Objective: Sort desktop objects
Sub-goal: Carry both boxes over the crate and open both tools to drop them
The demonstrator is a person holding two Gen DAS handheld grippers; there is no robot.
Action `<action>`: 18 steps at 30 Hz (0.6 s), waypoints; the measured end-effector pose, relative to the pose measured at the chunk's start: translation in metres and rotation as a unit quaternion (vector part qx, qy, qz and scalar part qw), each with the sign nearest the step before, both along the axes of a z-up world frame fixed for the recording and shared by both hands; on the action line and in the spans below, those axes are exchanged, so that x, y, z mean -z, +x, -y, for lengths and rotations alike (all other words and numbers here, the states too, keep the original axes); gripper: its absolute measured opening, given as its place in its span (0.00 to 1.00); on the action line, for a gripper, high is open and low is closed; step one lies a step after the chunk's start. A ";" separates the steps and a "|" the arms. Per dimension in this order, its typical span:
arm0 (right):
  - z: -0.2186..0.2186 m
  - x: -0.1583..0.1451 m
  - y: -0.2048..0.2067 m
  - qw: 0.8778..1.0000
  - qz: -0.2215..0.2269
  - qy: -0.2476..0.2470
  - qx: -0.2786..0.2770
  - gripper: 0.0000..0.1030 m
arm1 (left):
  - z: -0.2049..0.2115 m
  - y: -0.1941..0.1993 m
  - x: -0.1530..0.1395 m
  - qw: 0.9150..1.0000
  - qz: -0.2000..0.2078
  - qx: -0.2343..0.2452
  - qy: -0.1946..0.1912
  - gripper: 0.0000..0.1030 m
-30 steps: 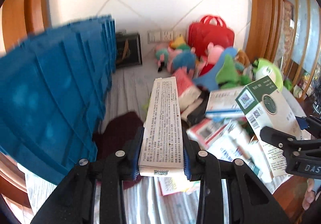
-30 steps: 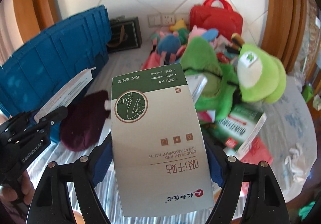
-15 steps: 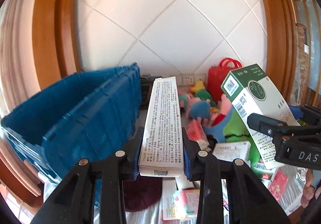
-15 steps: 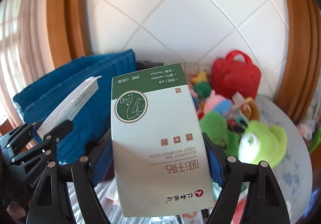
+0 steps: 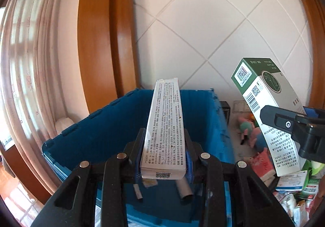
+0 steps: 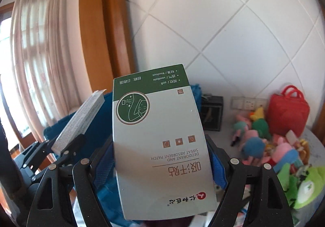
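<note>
My left gripper [image 5: 164,155] is shut on a long narrow white box [image 5: 165,125] covered in small print, held above the open blue plastic crate [image 5: 97,135]. Two small tube-like items [image 5: 183,190] lie on the crate's floor. My right gripper [image 6: 162,164] is shut on a wide green-and-grey deodorant patch box [image 6: 160,137], raised beside the crate. In the left wrist view that green box [image 5: 264,105] and the right gripper [image 5: 292,127] stand at the right. In the right wrist view the white box [image 6: 79,123] and the left gripper [image 6: 61,147] show at the left.
Plush toys [image 6: 256,141] and a red bag [image 6: 288,111] lie at the right by the tiled wall. A green plush [image 6: 304,188] sits nearer. Small boxes [image 5: 292,182] litter the table at lower right. A dark frame [image 6: 212,113] leans by wall sockets. Curtains hang at left.
Both grippers rose and swung left with their boxes. The crate's open inside now lies under the left gripper, and the table clutter has slid low and to the right.
</note>
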State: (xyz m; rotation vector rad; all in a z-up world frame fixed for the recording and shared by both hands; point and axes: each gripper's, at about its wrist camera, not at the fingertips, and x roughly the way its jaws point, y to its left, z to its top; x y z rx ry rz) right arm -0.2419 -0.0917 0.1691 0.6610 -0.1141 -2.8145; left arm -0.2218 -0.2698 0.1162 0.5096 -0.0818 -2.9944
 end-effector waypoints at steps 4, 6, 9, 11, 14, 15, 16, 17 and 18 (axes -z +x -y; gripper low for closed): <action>0.060 0.003 -0.040 0.999 0.031 -0.012 -0.010 0.79 | 0.064 -0.032 -0.004 1.000 0.023 -0.015 -0.008 0.32; 0.083 0.007 -0.062 0.999 0.052 -0.009 -0.004 0.79 | 0.091 -0.053 -0.004 0.999 0.045 -0.015 -0.008 0.32; 0.109 0.021 -0.096 0.996 0.090 0.011 0.016 0.79 | 0.117 -0.090 0.007 0.995 0.099 -0.007 0.005 0.32; 0.118 0.027 -0.109 0.993 0.110 0.022 0.030 0.79 | 0.130 -0.100 0.014 0.992 0.124 0.002 0.012 0.32; 0.126 0.038 -0.120 0.989 0.134 0.037 0.048 0.79 | 0.138 -0.114 0.025 0.989 0.145 0.016 0.014 0.31; 0.126 0.042 -0.122 0.988 0.142 0.039 0.054 0.79 | 0.140 -0.119 0.028 0.988 0.153 0.022 0.016 0.31; 0.126 0.045 -0.123 0.987 0.147 0.041 0.059 0.79 | 0.142 -0.123 0.028 0.987 0.159 0.028 0.018 0.32; 0.127 0.047 -0.126 0.985 0.150 0.046 0.066 0.79 | 0.143 -0.125 0.030 0.986 0.164 0.034 0.020 0.32; 0.127 0.048 -0.128 0.984 0.151 0.052 0.074 0.79 | 0.142 -0.127 0.031 0.985 0.167 0.038 0.021 0.31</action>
